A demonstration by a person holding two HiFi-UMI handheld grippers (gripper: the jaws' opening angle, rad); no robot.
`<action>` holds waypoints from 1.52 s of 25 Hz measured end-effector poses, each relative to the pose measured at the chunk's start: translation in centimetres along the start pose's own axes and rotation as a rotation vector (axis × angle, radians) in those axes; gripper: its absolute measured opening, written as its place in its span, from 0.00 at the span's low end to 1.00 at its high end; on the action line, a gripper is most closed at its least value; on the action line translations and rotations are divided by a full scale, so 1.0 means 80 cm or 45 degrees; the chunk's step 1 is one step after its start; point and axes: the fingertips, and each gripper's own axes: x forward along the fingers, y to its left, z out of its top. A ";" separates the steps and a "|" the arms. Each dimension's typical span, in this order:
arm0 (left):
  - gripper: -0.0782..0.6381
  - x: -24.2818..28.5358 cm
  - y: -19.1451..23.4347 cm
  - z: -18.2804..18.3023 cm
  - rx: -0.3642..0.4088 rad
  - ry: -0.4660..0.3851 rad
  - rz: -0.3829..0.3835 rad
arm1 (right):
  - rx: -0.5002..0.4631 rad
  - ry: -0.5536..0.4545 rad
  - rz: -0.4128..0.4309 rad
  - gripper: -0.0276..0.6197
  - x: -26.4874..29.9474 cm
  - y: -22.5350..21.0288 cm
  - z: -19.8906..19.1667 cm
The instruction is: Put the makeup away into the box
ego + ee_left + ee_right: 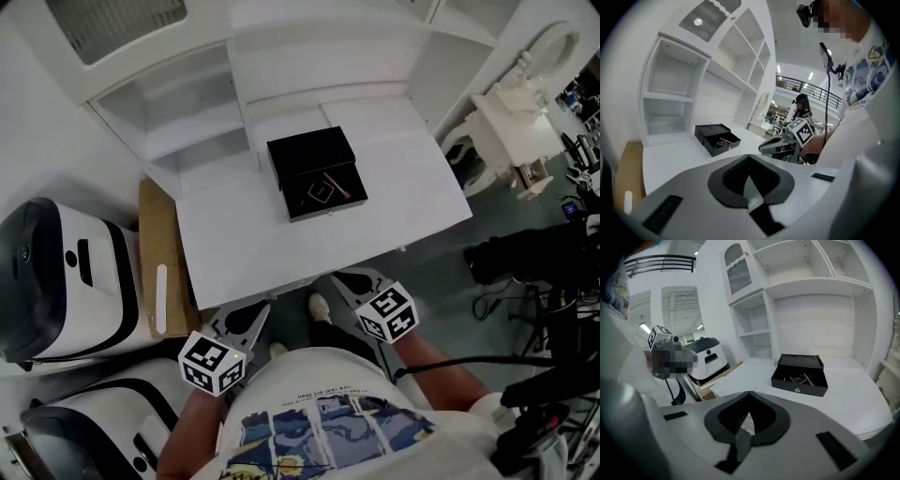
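Note:
A black box (314,173) stands open in the middle of the white desk (244,244); its lower tray holds a pink stick (339,185) and a small dark item. The box (717,138) (800,375) shows ahead in both gripper views. Both grippers hang close to the person's body, in front of the desk's near edge and well short of the box. My left gripper (255,314) (749,159) has its jaws together with nothing between them. My right gripper (349,283) (749,397) is likewise shut and empty, and it shows as the right gripper (780,143) in the left gripper view.
White shelves (187,122) rise behind and left of the desk. Two white-and-black machines (56,281) and a wooden board (159,272) stand at the left. A white vanity (511,122) and dark cables (525,281) are on the floor at the right.

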 end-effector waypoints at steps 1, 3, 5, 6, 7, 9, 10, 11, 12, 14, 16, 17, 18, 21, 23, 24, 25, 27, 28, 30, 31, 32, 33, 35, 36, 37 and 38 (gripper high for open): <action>0.13 -0.005 -0.002 -0.004 0.003 0.000 -0.007 | 0.003 -0.004 -0.002 0.08 -0.002 0.006 -0.002; 0.13 -0.016 -0.004 -0.011 0.006 0.000 -0.013 | 0.002 -0.011 -0.009 0.08 -0.005 0.019 -0.005; 0.13 -0.026 -0.004 -0.017 0.009 -0.005 -0.014 | -0.006 -0.018 -0.016 0.08 -0.007 0.031 -0.007; 0.13 -0.031 -0.005 -0.019 0.010 -0.008 -0.015 | -0.011 -0.021 -0.019 0.08 -0.008 0.036 -0.008; 0.13 -0.036 -0.005 -0.022 0.012 -0.010 -0.016 | -0.015 -0.022 -0.022 0.08 -0.009 0.041 -0.009; 0.13 -0.044 -0.006 -0.027 0.019 -0.012 -0.016 | -0.023 -0.025 -0.028 0.08 -0.010 0.050 -0.011; 0.13 -0.048 -0.006 -0.029 0.022 -0.014 -0.014 | -0.025 -0.027 -0.030 0.08 -0.011 0.054 -0.011; 0.13 -0.053 -0.006 -0.031 0.023 -0.017 -0.012 | -0.028 -0.031 -0.033 0.08 -0.012 0.059 -0.011; 0.13 -0.057 -0.007 -0.033 0.021 -0.020 -0.010 | -0.031 -0.034 -0.036 0.08 -0.013 0.064 -0.011; 0.13 -0.066 -0.008 -0.039 0.013 -0.025 -0.007 | -0.040 -0.038 -0.043 0.08 -0.015 0.075 -0.013; 0.13 -0.073 -0.011 -0.046 0.007 -0.025 -0.010 | -0.047 -0.035 -0.047 0.08 -0.016 0.084 -0.017; 0.13 -0.076 -0.013 -0.050 0.008 -0.023 -0.012 | -0.048 -0.035 -0.048 0.08 -0.016 0.088 -0.018; 0.13 -0.079 -0.014 -0.052 0.011 -0.020 -0.014 | -0.049 -0.036 -0.048 0.08 -0.017 0.092 -0.019; 0.13 -0.088 -0.015 -0.058 0.015 -0.023 -0.010 | -0.058 -0.043 -0.042 0.08 -0.017 0.105 -0.022; 0.13 -0.093 -0.016 -0.063 0.015 -0.027 -0.006 | -0.064 -0.046 -0.040 0.08 -0.018 0.112 -0.025; 0.13 -0.095 -0.017 -0.065 0.016 -0.028 -0.006 | -0.066 -0.047 -0.040 0.08 -0.018 0.115 -0.026; 0.13 -0.097 -0.019 -0.066 0.018 -0.029 -0.008 | -0.067 -0.048 -0.040 0.08 -0.019 0.118 -0.028; 0.13 -0.100 -0.021 -0.069 0.019 -0.028 -0.010 | -0.071 -0.048 -0.039 0.08 -0.020 0.123 -0.029; 0.13 -0.103 -0.022 -0.070 0.018 -0.028 -0.009 | -0.073 -0.047 -0.037 0.08 -0.020 0.126 -0.029; 0.13 -0.108 -0.022 -0.071 0.015 -0.030 -0.005 | -0.081 -0.046 -0.032 0.08 -0.020 0.133 -0.029; 0.13 -0.111 -0.022 -0.073 0.014 -0.030 -0.003 | -0.084 -0.045 -0.030 0.08 -0.020 0.137 -0.029; 0.13 -0.113 -0.022 -0.074 0.013 -0.030 -0.002 | -0.088 -0.045 -0.028 0.08 -0.019 0.140 -0.029; 0.13 -0.114 -0.022 -0.075 0.014 -0.031 -0.001 | -0.091 -0.045 -0.027 0.08 -0.019 0.142 -0.029; 0.13 -0.115 -0.022 -0.076 0.013 -0.034 -0.002 | -0.100 -0.048 -0.024 0.08 -0.017 0.145 -0.029; 0.13 -0.116 -0.023 -0.077 0.012 -0.034 -0.001 | -0.104 -0.049 -0.021 0.08 -0.016 0.147 -0.029; 0.13 -0.118 -0.024 -0.079 0.012 -0.033 -0.001 | -0.107 -0.050 -0.019 0.08 -0.016 0.149 -0.029; 0.13 -0.119 -0.025 -0.082 0.012 -0.031 -0.001 | -0.109 -0.051 -0.017 0.08 -0.015 0.151 -0.029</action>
